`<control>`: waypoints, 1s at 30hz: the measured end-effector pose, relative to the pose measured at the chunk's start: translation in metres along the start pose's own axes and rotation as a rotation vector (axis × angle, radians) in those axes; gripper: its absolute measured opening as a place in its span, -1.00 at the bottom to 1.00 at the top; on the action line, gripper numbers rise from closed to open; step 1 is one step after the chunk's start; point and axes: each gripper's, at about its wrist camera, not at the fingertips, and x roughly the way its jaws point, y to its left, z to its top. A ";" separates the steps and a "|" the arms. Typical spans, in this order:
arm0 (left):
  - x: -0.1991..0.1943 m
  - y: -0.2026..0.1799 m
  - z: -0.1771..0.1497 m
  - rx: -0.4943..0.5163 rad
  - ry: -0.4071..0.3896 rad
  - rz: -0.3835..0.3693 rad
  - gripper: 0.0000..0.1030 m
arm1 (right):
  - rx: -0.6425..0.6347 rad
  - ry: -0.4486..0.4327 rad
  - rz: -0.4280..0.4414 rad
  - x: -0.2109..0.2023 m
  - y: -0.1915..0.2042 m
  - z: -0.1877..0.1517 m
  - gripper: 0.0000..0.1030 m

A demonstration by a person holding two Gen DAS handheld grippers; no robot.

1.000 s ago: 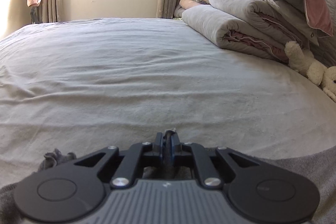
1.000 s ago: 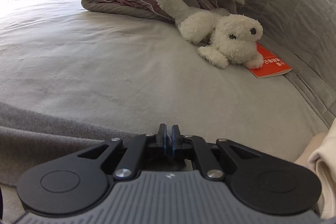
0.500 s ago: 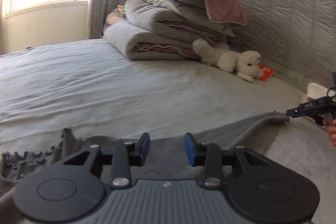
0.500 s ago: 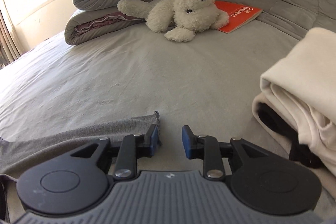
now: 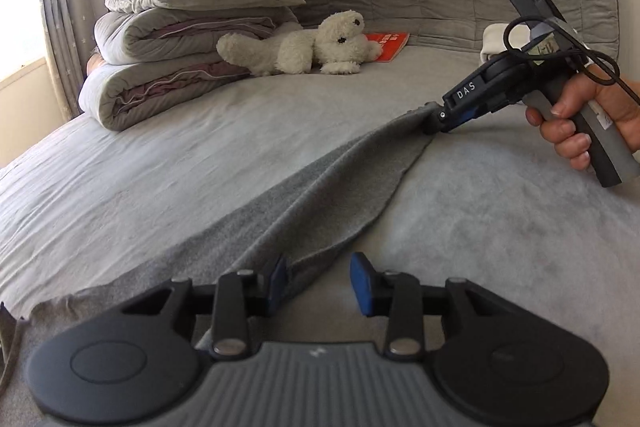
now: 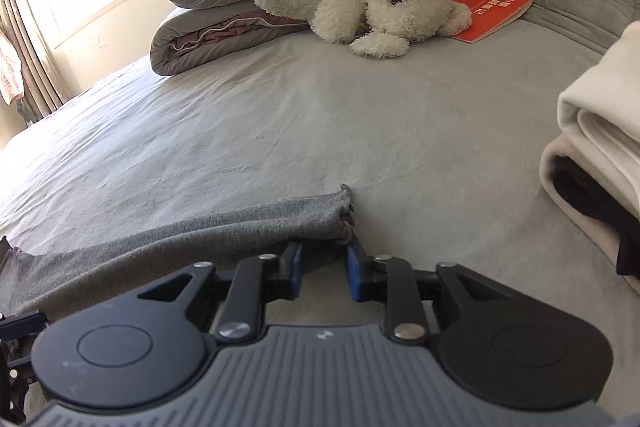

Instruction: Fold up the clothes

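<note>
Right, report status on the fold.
Right gripper shut on corner of grey knit garment. Left gripper closing, garment edge between jaws. Folded cream clothes nearby, not blocking.

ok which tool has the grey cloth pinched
The right tool, shut on the grey cloth at its far corner. The left tool is closing but grips nothing yet; the cloth's edge lies between its jaws.

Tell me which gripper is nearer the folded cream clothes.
Right. The right gripper is beside the clothes; the left gripper, fingers closing around the grey garment edge, is farther back.
</note>
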 end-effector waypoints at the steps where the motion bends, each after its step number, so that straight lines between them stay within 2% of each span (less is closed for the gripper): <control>1: 0.002 0.001 0.001 -0.003 0.009 0.008 -0.75 | 0.001 0.001 -0.002 -0.002 0.000 0.001 -0.90; 2: 0.002 0.002 0.002 -0.003 0.013 0.017 -0.89 | 0.005 0.001 0.001 -0.004 -0.001 0.001 -0.91; 8: -0.022 0.012 0.003 -0.033 -0.065 -0.063 -0.91 | -0.030 -0.037 -0.021 -0.037 0.001 0.007 -0.92; 12: -0.020 0.012 -0.003 0.006 -0.003 -0.133 -0.91 | -0.096 0.015 -0.073 -0.044 0.009 0.003 -0.92; 15: -0.016 0.009 -0.005 0.034 0.020 -0.138 -0.90 | -0.168 0.088 -0.135 -0.034 0.017 -0.011 -0.92; 18: -0.019 0.010 -0.003 0.029 0.029 -0.148 -0.83 | -0.204 0.096 -0.169 -0.032 0.020 -0.017 -0.92; 21: -0.030 0.015 0.000 0.022 0.008 -0.179 -0.58 | -0.226 0.060 -0.183 -0.037 0.024 -0.015 -0.87; 25: -0.045 0.028 -0.001 -0.066 -0.068 -0.168 -0.42 | -0.231 -0.025 -0.150 -0.040 0.031 -0.007 -0.82; 27: -0.043 0.036 -0.004 -0.123 -0.066 -0.163 -0.36 | -0.229 -0.060 -0.119 -0.036 0.035 -0.005 -0.77; 30: -0.036 0.041 -0.015 -0.162 -0.016 -0.167 -0.36 | -0.219 -0.072 -0.068 -0.020 0.040 -0.004 -0.74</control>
